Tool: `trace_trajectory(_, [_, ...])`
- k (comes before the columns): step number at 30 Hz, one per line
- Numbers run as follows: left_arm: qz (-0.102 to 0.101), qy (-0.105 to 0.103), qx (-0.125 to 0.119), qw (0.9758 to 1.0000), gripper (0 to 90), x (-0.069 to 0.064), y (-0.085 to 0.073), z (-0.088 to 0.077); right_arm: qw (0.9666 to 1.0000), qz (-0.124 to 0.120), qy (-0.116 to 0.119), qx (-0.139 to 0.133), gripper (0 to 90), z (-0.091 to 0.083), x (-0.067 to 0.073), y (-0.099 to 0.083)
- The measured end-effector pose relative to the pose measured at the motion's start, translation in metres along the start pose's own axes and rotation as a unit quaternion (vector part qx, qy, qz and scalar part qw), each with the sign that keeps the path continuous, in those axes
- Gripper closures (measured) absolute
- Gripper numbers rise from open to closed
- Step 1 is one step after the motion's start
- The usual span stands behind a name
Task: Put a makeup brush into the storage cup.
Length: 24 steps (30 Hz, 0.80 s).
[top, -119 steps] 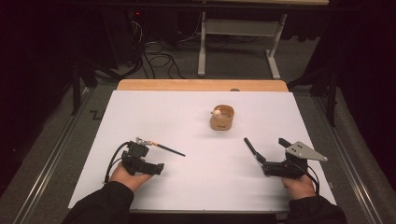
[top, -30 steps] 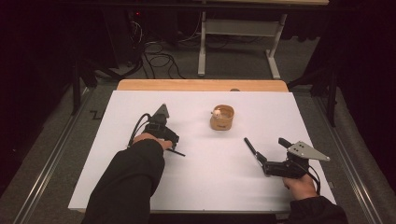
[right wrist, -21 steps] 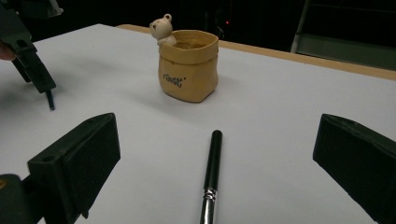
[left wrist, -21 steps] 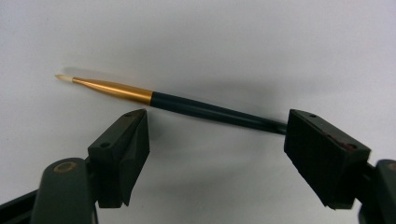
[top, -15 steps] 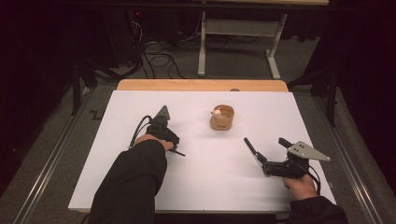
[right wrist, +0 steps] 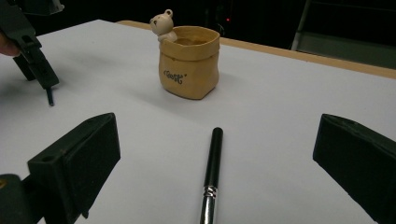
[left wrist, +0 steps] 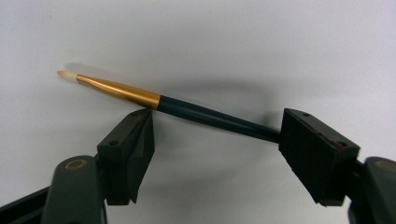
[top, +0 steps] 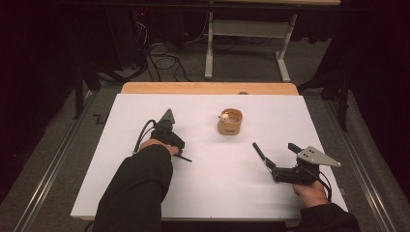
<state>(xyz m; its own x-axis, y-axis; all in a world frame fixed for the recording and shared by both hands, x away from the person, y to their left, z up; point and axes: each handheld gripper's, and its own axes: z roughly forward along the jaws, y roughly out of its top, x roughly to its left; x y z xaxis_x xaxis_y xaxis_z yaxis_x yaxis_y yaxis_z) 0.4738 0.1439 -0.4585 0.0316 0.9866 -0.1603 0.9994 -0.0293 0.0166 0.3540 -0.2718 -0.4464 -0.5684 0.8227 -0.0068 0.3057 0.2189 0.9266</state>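
Observation:
A paintbrush (left wrist: 121, 92) with a dark handle, gold ferrule and pale tip lies flat on the white table (top: 145, 111). My left gripper (left wrist: 217, 116) points down over it. Its jaws have just been closing and stand apart, with the brush running between them and neither pad pressing on it. In the high view the left gripper (top: 178, 147) is left of centre, with the brush's handle end (top: 186, 158) sticking out. My right gripper (right wrist: 217, 123) rests open at the front right (top: 281, 162). A black pen (right wrist: 212, 168) lies loose between its jaws, also seen in the high view (top: 260, 153).
A tan sack-shaped pot (top: 229, 123) with a small bear figure on its rim stands mid-table, beyond the pen (right wrist: 189, 60). A wooden strip (top: 208, 88) runs along the table's far edge. The left gripper (right wrist: 35, 60) shows at the right gripper view's upper left.
Since the earliest frame the left hand has reached forward from the near left and tipped its gripper down over the brush. In the last second nothing visibly moved. The right hand stayed put.

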Motion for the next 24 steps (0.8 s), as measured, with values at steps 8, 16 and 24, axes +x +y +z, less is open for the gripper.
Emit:
trace_trajectory(8, [0.001, -0.002, 0.001, 1.0000, 28.8, 0.0011, -0.0001, -0.0005, 1.0000, 0.002, -0.001, 0.003, 1.1, 0.0003, 0.0008, -0.0001])
trace_trajectory(16, [-0.006, -0.003, 0.001, 1.0000, 27.5, 0.0003, 0.0008, 0.0002, 1.0000, -0.003, -0.001, 0.003, 1.1, 0.0012, 0.0006, -0.0002])
trace_trajectory(24, [-0.011, -0.002, 0.001, 0.9999, 27.4, 0.0004, 0.0009, 0.0002, 1.0000, -0.006, 0.001, 0.004, 1.2, 0.0012, 0.0011, -0.0002])
